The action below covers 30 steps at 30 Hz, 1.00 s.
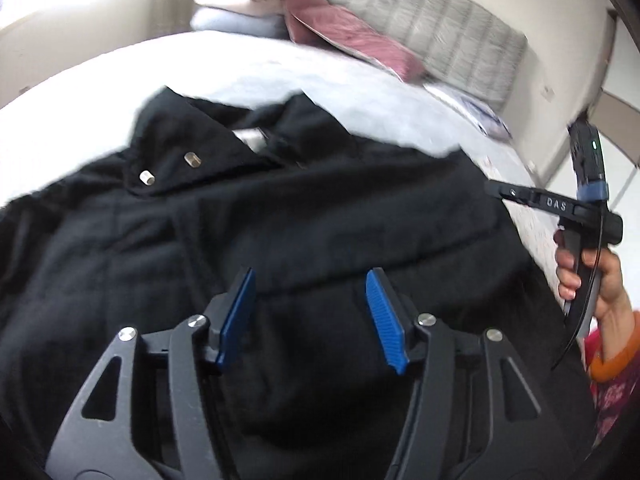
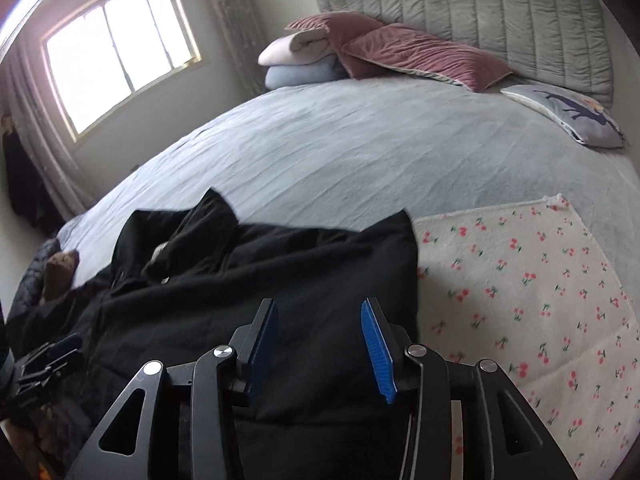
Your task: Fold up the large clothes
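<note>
Black and thick, the jacket (image 1: 280,220) lies spread across the near edge of the bed (image 2: 360,148), its collar with two metal snaps (image 1: 170,168) turned toward the headboard (image 2: 500,12). Above its lower part the left gripper (image 1: 310,312) hovers with its blue-padded fingers (image 1: 238,316) released and spread apart, nothing between them. The right gripper (image 2: 320,344) sits over the jacket's right edge, its fingers (image 2: 378,350) likewise parted and empty; the cloth beneath looks close, but contact cannot be told. In the left wrist view the right hand (image 1: 592,280) wraps the handle of that gripper at the bed's side, an orange bangle (image 1: 612,360) on the wrist. Just beside the jacket, at the bed's near right corner, lies a white cherry-print blanket (image 2: 540,280). Pink pillows (image 2: 420,56), folded blankets (image 2: 296,60) and a printed cushion (image 2: 568,116) line the far edge under the grey headboard, and a bright window (image 2: 120,48) stands on the far left wall.
</note>
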Each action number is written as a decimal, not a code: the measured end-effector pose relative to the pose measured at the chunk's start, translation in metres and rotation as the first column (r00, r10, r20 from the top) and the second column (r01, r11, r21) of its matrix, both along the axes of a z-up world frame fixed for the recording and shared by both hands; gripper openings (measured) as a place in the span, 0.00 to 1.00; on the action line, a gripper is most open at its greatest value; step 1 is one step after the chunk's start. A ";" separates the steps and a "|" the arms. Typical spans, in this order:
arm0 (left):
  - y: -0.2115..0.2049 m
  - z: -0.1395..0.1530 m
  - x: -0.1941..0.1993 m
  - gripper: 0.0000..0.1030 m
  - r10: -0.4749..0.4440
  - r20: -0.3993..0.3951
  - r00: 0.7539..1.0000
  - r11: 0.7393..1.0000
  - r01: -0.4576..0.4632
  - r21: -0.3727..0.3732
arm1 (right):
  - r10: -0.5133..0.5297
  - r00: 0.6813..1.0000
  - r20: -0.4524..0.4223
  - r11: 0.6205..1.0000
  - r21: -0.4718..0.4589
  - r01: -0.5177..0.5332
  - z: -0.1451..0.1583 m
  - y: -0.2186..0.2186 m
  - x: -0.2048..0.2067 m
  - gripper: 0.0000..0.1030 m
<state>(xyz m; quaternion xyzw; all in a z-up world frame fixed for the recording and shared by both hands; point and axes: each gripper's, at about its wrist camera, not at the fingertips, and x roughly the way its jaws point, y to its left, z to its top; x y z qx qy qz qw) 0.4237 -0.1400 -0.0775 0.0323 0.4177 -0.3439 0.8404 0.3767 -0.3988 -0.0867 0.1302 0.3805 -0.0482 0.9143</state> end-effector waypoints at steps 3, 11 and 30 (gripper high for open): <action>-0.009 -0.029 -0.017 0.59 -0.073 0.041 0.997 0.993 0.068 0.099 | 0.026 0.997 -0.076 0.996 -0.080 -0.032 -0.033 0.007 -0.005 0.53; 0.023 0.023 -0.050 0.79 0.028 0.032 0.999 0.992 -0.032 0.120 | 0.030 0.998 -0.052 0.998 -0.057 -0.033 0.015 0.026 -0.038 0.59; 0.247 0.090 -0.131 0.91 0.453 -0.046 0.890 0.891 -0.451 0.044 | -0.049 0.998 -0.035 0.998 0.040 0.050 0.087 0.106 -0.169 0.82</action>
